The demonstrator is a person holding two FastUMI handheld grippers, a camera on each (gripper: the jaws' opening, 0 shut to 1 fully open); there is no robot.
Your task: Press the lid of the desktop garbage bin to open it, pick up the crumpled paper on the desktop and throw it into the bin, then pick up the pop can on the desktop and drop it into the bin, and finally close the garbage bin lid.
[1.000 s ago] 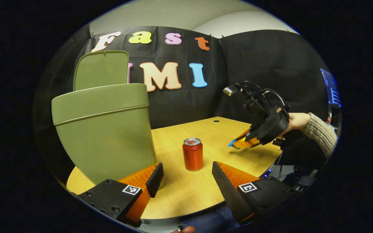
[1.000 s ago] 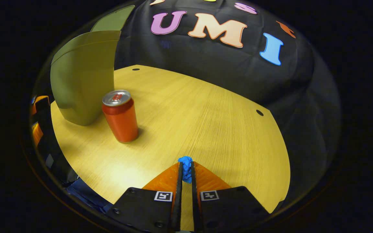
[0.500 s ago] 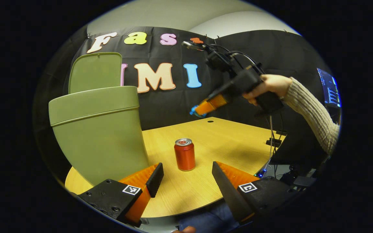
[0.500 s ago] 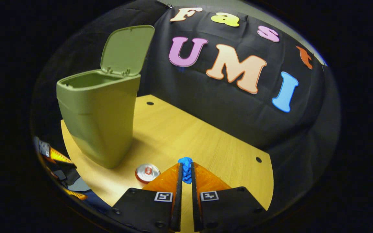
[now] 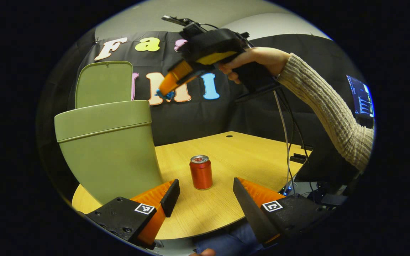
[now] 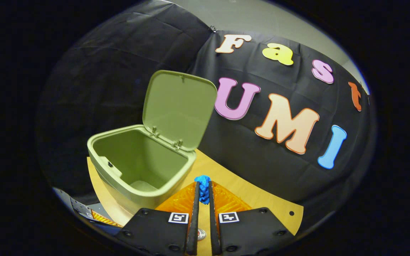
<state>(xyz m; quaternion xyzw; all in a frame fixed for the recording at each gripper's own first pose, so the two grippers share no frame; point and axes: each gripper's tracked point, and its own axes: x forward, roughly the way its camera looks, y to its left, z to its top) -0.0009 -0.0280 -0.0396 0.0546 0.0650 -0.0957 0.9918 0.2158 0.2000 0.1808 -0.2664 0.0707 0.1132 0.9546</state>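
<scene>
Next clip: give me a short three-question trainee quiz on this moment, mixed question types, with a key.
1. True or false: the bin lid stands open.
2. What does the right gripper hold? A) pop can B) blue crumpled paper C) nothing
3. Fill in: the pop can stands upright on the ____, between the left gripper's open fingers in the left gripper view.

Key: 1 true; 2 B; 3 table.

I see a light wooden counter (image 5: pixel 247 153) with small dark round holes (image 5: pixel 229 136) near its far edge. A black cloth wall (image 5: pixel 290 81) hangs behind it and wraps around the side. Above the cloth is a plain pale wall (image 5: pixel 190 14). A glowing blue screen (image 5: pixel 361 97) sits far off at the side.
</scene>
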